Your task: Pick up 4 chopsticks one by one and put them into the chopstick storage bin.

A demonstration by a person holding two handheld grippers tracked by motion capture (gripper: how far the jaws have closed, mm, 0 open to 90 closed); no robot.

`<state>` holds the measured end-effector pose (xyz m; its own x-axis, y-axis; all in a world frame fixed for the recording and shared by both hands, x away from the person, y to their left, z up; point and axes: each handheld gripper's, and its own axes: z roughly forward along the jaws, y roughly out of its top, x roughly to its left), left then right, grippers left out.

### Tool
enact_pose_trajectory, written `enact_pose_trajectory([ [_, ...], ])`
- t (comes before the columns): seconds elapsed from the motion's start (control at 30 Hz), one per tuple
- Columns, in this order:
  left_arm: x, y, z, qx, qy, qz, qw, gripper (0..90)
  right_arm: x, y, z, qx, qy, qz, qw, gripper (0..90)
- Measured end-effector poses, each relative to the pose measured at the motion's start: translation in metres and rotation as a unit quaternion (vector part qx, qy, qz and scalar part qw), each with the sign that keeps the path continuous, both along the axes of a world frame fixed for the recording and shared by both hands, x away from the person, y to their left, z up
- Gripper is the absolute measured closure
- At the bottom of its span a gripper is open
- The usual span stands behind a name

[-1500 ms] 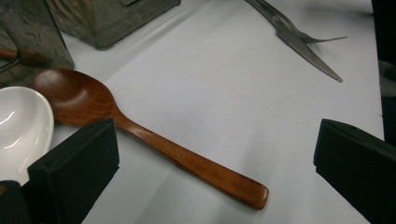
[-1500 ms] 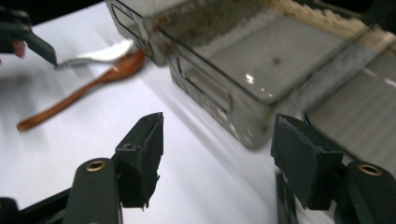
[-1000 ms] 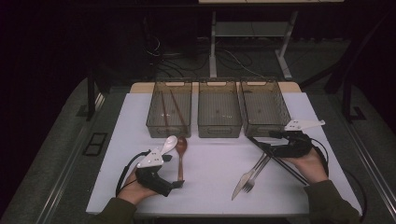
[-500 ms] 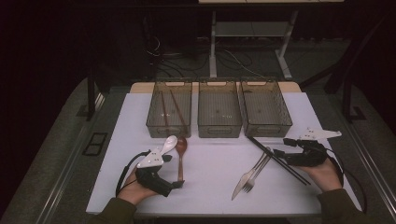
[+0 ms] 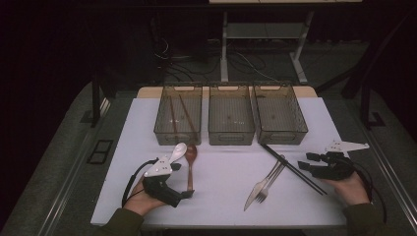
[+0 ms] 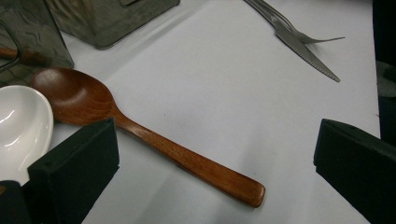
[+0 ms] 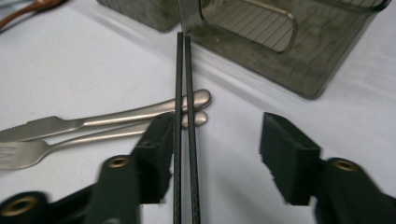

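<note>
between the right gripper [image 7: 212, 158] jaws, spread wide w/ nothing clamped, lie the black chopsticks [image 7: 184, 93], hugging one pad, tips toward the right bin [image 7: 299, 51]; likely lined up for a grab. they cross the handles of a knife [image 7: 93, 122] & fork [image 7: 70, 142]. left gripper [image 6: 215, 172] also gapes empty over the wooden spoon [image 6: 140, 135], beside a white spoon [image 6: 21, 126]. beyond: three bins, the left bin [image 5: 178, 114] holding brown chopsticks, so prob sorting by type.

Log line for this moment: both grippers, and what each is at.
left gripper: open, over wooden spoon | right gripper: open, black chopsticks between jaws, ungrasped | knife, fork: on table
</note>
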<state>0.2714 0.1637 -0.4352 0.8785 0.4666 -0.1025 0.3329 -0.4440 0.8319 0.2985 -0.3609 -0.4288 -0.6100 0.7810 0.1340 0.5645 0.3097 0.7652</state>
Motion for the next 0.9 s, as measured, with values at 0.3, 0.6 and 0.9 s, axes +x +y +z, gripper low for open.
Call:
enact_pose_trajectory([
  [0.3, 0.0, -0.001, -0.001, 0.002, 0.0, -0.001, 1.0, 0.0, 0.002, 0.012, -0.006, -0.028, 0.022, 0.025, 0.9991, 69.4],
  [0.6, 0.0, -0.001, -0.001, 0.002, -0.001, -0.003, 1.0, 0.0, 0.005, 0.019, -0.011, -0.048, 0.033, 0.034, 0.9977, 76.2],
  [0.9, 0.0, -0.001, -0.001, 0.003, -0.001, -0.003, 1.0, 0.0, 0.005, 0.018, -0.011, -0.053, 0.038, 0.035, 0.9973, 78.6],
])
